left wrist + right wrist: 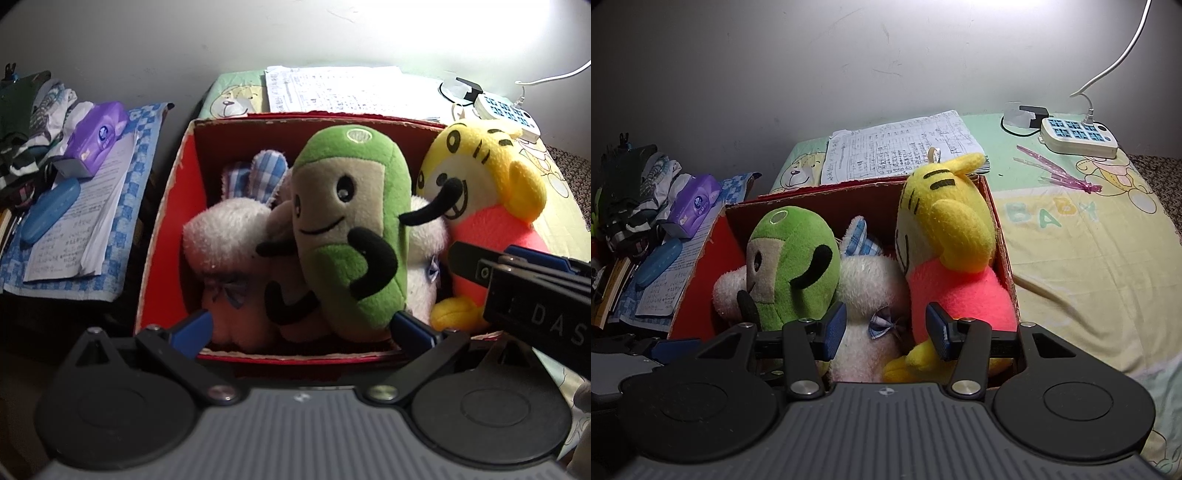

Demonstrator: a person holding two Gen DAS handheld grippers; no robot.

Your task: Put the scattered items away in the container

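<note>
At nine o'clock in the left wrist view, a purple tissue pack [98,138] and a blue case [50,210] lie on papers over a blue checked cloth [142,155]. The left hand-held gripper [301,328] hangs at the near rim of the red box [162,236], its blue pads spread wide and gripping nothing. Inside the box, a white plush rabbit [221,236] lies at the left; the green plush toy [354,229] leans over it at centre. At three o'clock the yellow tiger plush [487,192] sits upright against the box's right wall.

In the right wrist view, the right hand-held gripper [886,332] hovers over the box's near edge, pads apart and empty, one beside the green toy, the other against the tiger's pink body. Beyond the box at twelve o'clock lie handwritten sheets [897,151]; at two o'clock a power strip [1078,138] rests on the bed sheet [1082,251].
</note>
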